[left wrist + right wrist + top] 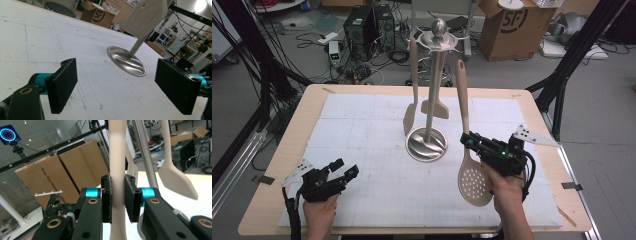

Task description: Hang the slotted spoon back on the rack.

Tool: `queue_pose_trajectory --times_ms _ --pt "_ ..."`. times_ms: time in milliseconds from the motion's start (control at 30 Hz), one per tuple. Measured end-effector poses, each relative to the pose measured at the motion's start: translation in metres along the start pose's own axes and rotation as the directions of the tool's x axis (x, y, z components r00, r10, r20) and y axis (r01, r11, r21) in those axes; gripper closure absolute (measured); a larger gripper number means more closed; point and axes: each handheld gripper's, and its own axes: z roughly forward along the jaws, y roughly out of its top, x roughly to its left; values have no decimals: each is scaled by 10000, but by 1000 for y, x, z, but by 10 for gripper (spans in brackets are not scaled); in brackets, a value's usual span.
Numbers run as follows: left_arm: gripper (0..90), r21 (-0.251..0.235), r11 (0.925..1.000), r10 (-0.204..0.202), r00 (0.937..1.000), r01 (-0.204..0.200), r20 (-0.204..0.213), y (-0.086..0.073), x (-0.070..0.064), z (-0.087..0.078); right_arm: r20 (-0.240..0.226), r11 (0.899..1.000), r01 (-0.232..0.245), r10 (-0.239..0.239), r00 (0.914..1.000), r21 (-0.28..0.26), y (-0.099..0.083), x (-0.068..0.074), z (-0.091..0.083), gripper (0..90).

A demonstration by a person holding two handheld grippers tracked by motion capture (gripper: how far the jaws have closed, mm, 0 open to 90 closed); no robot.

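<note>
Clearly, the right gripper (473, 143) has its ribbed black fingers (107, 198) clamped on the smooth beige handle of a slotted spoon (468, 150), held upright-tilted above the white gridded mat (362, 130) on the wooden counter (302, 107), its round perforated bowl low beside the hand. Just left stands a polished steel utensil stand (428, 142) with a round dished base, carrying two flat beige spatulas (410, 117). Near the mat's front left, the left gripper (344, 169) rests with fingers (62, 83) spread wide, holding nothing.
</note>
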Motion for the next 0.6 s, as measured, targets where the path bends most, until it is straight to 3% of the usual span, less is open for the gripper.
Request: queue_pose_trajectory --times_ms 133,300,600 --pt "188 -13 10000 -78 10000 78 3 0 0 -1 -7 9995 87 -87 10000 -296 6 2 4 790" --pt "188 0 10000 1 10000 -1 1 1 1 -1 -21 9997 86 -87 10000 -243 6 0 7 790" --pt "189 -6 10000 -6 10000 6 17 1 0 -1 -229 9982 -115 101 9997 -597 4 -4 -3 790"
